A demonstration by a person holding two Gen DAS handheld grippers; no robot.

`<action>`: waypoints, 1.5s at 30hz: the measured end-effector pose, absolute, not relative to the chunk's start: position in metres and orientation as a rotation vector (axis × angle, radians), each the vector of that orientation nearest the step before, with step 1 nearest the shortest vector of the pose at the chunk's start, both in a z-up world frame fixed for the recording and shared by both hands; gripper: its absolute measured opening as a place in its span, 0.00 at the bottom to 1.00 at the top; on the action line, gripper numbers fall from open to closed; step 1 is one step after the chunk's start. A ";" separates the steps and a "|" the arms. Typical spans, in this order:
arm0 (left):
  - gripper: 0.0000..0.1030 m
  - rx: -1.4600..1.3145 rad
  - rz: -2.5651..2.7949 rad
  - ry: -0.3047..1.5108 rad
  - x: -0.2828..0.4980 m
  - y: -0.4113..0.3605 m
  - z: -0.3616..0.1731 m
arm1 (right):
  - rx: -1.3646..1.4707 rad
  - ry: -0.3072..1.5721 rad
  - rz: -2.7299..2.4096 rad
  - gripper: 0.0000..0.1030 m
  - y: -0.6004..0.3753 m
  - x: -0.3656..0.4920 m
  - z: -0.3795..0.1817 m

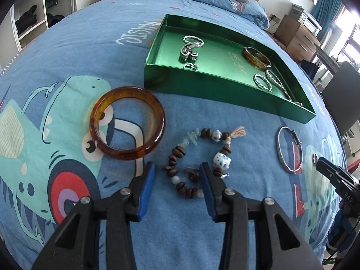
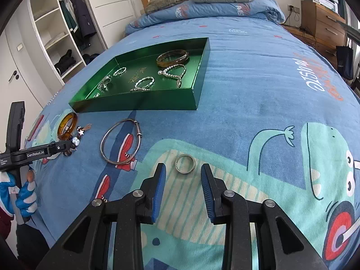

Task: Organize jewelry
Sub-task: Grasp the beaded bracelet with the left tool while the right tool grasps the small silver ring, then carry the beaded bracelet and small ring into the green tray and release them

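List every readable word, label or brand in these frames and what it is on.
"GenRobot.AI": on the left gripper body, right wrist view.
"DAS": on the right gripper body.
"MUSIC": printed upside down on the bedspread.
Gold characters on the green tray floor: unreadable.
Small print left of "GenRobot.AI": too small.

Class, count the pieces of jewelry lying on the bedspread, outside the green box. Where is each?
4. The amber bangle lies left of the box; the beaded bracelet between the left tongs; the silver bangle beside it; the silver ring before the right tongs.
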State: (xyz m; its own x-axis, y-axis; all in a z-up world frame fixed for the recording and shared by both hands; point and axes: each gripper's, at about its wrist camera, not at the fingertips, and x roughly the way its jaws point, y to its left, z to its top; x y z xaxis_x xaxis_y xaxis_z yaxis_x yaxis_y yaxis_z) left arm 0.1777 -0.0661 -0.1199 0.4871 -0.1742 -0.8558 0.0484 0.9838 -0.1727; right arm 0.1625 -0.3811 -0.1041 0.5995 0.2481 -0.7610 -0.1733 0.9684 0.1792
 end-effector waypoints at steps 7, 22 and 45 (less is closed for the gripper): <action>0.09 -0.078 -0.170 1.062 0.176 -0.084 -0.120 | 0.050 0.918 0.229 0.31 -0.374 0.177 -0.111; 0.09 -0.003 -0.258 1.040 0.159 -0.108 -0.110 | 0.033 0.907 0.173 0.20 -0.373 0.169 -0.109; 0.09 -0.022 -0.324 0.897 0.107 -0.090 -0.039 | 0.033 0.761 0.170 0.20 -0.347 0.090 -0.038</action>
